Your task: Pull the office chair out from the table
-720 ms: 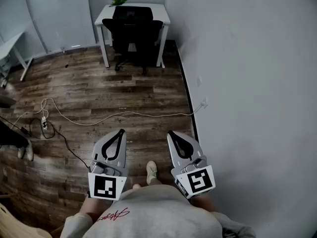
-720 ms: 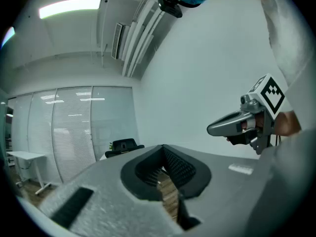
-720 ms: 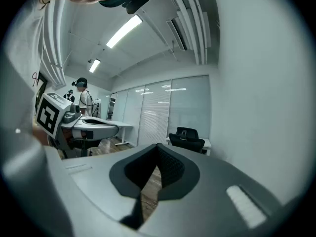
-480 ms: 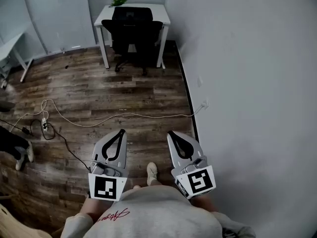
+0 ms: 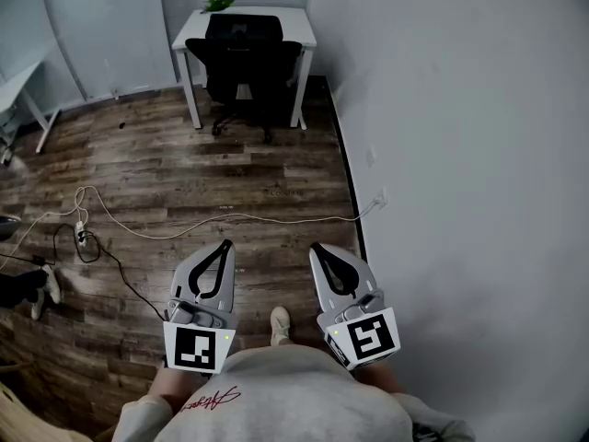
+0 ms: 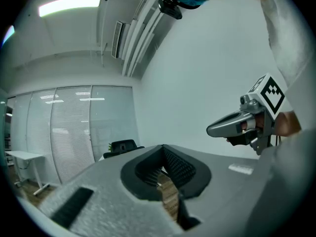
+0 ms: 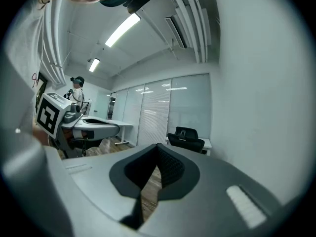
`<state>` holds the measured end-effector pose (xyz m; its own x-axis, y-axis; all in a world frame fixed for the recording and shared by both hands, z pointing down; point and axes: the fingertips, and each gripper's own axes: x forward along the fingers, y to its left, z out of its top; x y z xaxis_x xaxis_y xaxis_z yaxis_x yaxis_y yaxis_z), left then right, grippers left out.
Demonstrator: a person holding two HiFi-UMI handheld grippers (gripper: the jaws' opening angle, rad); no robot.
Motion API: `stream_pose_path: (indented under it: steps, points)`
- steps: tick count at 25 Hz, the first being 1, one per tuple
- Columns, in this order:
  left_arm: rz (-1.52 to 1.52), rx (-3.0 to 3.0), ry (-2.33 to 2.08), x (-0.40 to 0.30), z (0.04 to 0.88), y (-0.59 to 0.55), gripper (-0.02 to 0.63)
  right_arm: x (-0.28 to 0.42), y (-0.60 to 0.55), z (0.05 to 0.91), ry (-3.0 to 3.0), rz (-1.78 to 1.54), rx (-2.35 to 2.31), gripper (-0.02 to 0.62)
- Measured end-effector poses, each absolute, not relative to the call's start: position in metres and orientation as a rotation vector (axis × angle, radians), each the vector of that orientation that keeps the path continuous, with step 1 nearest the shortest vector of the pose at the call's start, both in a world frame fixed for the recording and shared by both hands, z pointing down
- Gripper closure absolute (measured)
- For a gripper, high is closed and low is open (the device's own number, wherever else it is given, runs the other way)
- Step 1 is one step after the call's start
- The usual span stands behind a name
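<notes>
The chair (image 5: 247, 58) stands pushed in at the table (image 5: 189, 28), seat under the top, backrest facing out into the room. A plant (image 5: 219, 1) sits at the table's back edge, behind the chair. The table stands in the far corner, its right side near the wall (image 5: 460, 155).

Both grippers hang well apart from the table, side by side and about level, pointing toward it across the wood floor (image 5: 166, 155). The left gripper (image 5: 225, 245) has its jaws together with nothing between them. The right gripper (image 5: 317, 247) is the same: jaws together, empty.

A cable (image 5: 230, 217) lies across the floor between the table and the grippers, running to a socket on the wall.
</notes>
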<state>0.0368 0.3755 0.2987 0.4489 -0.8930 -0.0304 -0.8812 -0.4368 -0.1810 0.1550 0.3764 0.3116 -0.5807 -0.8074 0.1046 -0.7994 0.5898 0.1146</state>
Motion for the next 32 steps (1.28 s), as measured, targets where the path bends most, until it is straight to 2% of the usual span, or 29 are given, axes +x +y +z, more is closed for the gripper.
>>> stream_pose_path:
  steps: [23, 28, 32]
  points:
    - [-0.014, -2.464, 1.692, 0.073, 0.276, 0.286, 0.606, 0.219, 0.272, 0.273, -2.823, -0.144, 1.352, 0.597]
    - [-0.022, -2.429, 1.751, 0.080, 0.279, 0.280, 0.606, 0.238, 0.254, 0.284, -2.747, -0.208, 1.385, 0.597]
    - [-0.055, -2.406, 1.800, 0.077, 0.285, 0.275, 0.606, 0.237, 0.246, 0.299, -2.766, -0.132, 1.304, 0.597]
